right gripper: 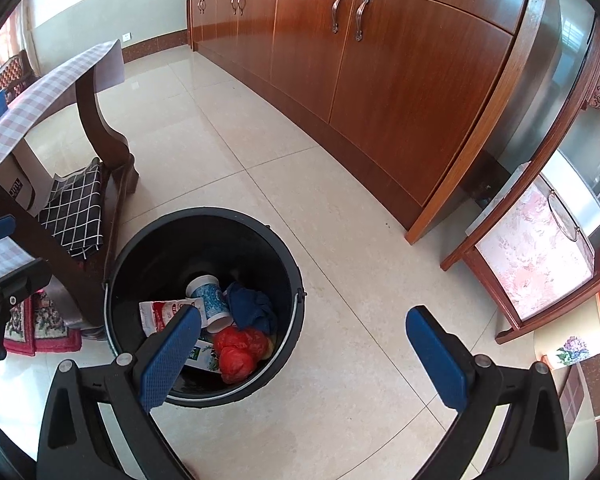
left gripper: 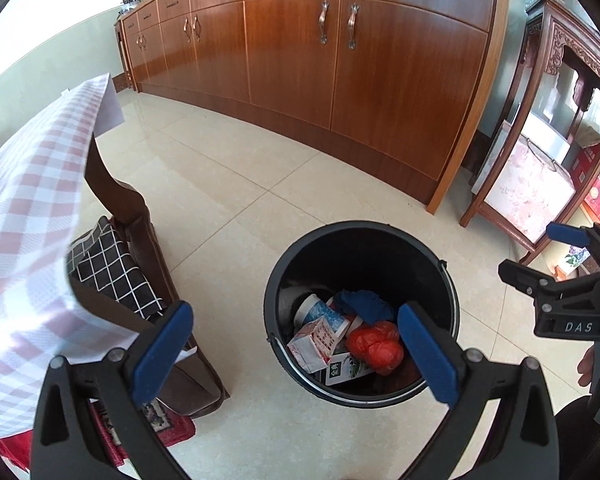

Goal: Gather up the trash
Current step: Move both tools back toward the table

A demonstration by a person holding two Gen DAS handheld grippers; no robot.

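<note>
A black bucket (left gripper: 278, 280) stands on the tiled floor and holds trash: a paper cup (left gripper: 318, 312), a crumpled blue cloth (left gripper: 366, 304), a red plastic bag (left gripper: 376, 344) and small cartons (left gripper: 314, 342). My left gripper (left gripper: 296, 354) hangs open above the bucket's near left rim with nothing between its fingers. In the right wrist view the bucket (right gripper: 140, 248) lies low and left, with the cup (right gripper: 210, 300) and red bag (right gripper: 238, 350) inside. My right gripper (right gripper: 304, 354) is open and empty, just right of the bucket; it also shows at the right edge of the left view (left gripper: 540, 276).
A table with a pink checked cloth (left gripper: 32, 208) and dark curved leg (right gripper: 100, 120) stands left of the bucket, over a seat with a black grid cushion (left gripper: 112, 268). A long wooden cabinet (left gripper: 340, 60) lines the far wall. A carved stand (right gripper: 540, 240) is at the right.
</note>
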